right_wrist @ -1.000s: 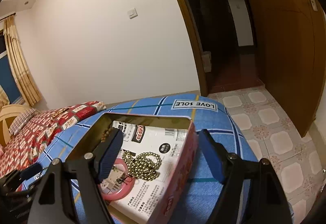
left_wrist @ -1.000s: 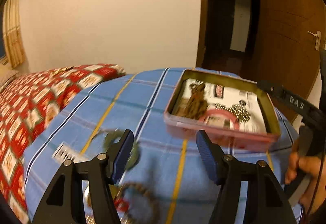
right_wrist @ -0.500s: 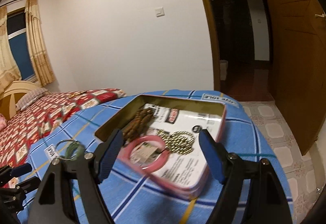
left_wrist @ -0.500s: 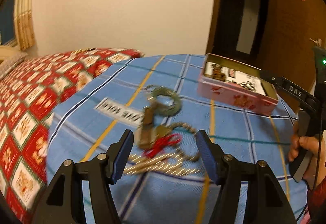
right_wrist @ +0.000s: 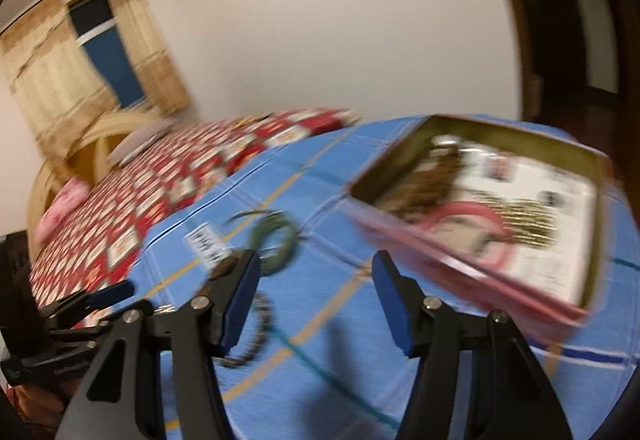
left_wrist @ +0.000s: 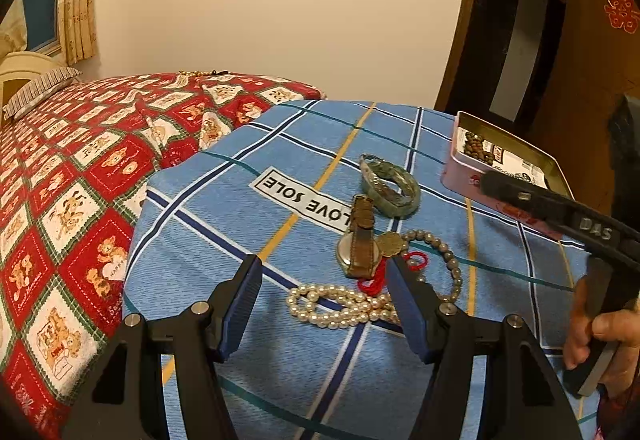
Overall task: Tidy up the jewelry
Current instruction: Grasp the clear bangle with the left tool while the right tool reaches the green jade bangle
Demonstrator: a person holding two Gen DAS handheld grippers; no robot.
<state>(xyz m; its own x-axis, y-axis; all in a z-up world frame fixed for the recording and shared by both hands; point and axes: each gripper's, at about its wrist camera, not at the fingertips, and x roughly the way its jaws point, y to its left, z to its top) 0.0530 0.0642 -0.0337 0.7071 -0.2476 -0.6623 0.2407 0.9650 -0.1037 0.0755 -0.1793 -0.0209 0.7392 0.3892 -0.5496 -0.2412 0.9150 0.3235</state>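
Two wide-apart fingers of the left gripper (left_wrist: pixel 320 294) hold nothing; a pearl necklace (left_wrist: pixel 340 306) lies between them, a watch (left_wrist: pixel 360 246) just past. From the right wrist, the right gripper (right_wrist: pixel 314 286) gapes empty, pink tin (right_wrist: pixel 460 254) ahead-right, green bangle (right_wrist: pixel 276 240) ahead-left.

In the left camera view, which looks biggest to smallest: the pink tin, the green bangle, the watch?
1. Pink tin, partly hidden by the other hand-held gripper.
2. and 3. Green bangle and watch look alike in size; the watch lies nearer, so no ranking.
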